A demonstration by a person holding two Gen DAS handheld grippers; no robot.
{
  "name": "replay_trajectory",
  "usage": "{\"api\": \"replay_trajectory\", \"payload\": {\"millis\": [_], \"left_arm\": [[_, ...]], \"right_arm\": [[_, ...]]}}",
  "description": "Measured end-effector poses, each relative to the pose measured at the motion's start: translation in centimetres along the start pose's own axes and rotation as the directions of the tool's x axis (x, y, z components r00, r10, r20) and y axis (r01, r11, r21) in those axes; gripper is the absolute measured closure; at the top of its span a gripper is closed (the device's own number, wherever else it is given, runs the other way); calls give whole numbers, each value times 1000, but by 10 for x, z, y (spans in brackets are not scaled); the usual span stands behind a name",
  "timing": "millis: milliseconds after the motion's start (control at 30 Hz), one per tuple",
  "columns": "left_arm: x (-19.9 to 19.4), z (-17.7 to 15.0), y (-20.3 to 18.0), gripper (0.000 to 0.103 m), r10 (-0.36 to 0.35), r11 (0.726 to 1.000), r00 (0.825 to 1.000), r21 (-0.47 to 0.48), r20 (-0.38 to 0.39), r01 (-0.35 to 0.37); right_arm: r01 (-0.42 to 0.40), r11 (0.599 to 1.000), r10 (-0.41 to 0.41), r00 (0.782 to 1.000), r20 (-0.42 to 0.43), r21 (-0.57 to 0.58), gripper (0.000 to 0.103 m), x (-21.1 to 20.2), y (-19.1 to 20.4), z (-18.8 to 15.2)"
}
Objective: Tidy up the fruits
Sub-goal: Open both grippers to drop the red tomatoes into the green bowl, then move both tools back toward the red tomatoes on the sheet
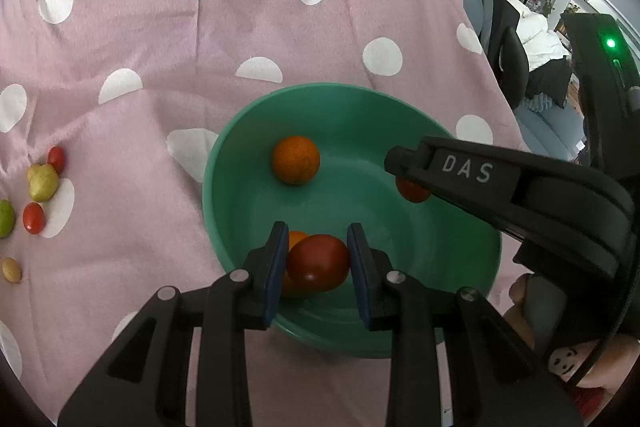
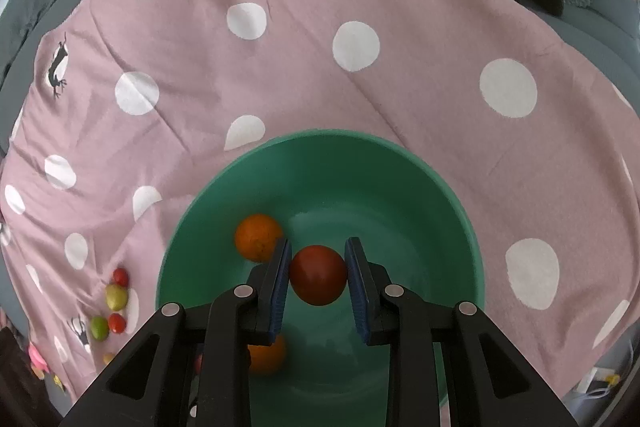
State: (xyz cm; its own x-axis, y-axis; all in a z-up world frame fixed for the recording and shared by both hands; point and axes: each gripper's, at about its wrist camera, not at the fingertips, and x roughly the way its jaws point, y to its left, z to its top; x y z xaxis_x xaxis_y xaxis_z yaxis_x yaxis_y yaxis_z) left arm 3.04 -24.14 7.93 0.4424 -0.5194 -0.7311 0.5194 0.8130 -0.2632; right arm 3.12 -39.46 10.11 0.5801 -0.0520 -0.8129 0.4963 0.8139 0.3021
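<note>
Over the green bowl, the left claw pinches one red tomato and the right claw another; two oranges lie inside, small fruits far left on the spotted cloth.

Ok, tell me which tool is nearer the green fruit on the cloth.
Left. The left tool, gripping a red fruit, is over the bowl's side facing the green fruit; the right tool is over its far side.
</note>
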Motion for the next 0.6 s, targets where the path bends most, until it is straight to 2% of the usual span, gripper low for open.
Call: {"api": "replay_trajectory", "payload": {"millis": [167, 233, 300, 367, 433, 500, 600], "left_arm": [[0, 0, 0, 72, -1, 1000, 1000, 0, 1, 1], [-4, 0, -1, 65, 1, 1000, 1000, 6, 9, -1], [-9, 1, 0, 52, 1, 1000, 1000, 9, 30, -2], [-17, 3, 4, 49, 4, 1000, 999, -1, 42, -4], [-23, 4, 10, 47, -11, 1000, 999, -17, 50, 11], [-33, 5, 17, 37, 7, 999, 998, -36, 61, -5], [-50, 3, 28, 36, 46, 998, 995, -50, 94, -41]], "right_arm": [[11, 1000, -11, 1000, 7, -1, 74, -1, 0, 1], [20, 1000, -19, 1000, 17, -7, 74, -2, 0, 0], [13, 1000, -12, 999, 31, -14, 74, -5, 1, 0], [-11, 1000, 12, 999, 38, -19, 73, -7, 3, 1], [-19, 1000, 19, 999, 42, -23, 62, -9, 4, 1], [-16, 999, 18, 999, 51, -37, 61, -10, 8, 1], [-8, 998, 12, 998, 60, -55, 61, -12, 13, 1]]}}
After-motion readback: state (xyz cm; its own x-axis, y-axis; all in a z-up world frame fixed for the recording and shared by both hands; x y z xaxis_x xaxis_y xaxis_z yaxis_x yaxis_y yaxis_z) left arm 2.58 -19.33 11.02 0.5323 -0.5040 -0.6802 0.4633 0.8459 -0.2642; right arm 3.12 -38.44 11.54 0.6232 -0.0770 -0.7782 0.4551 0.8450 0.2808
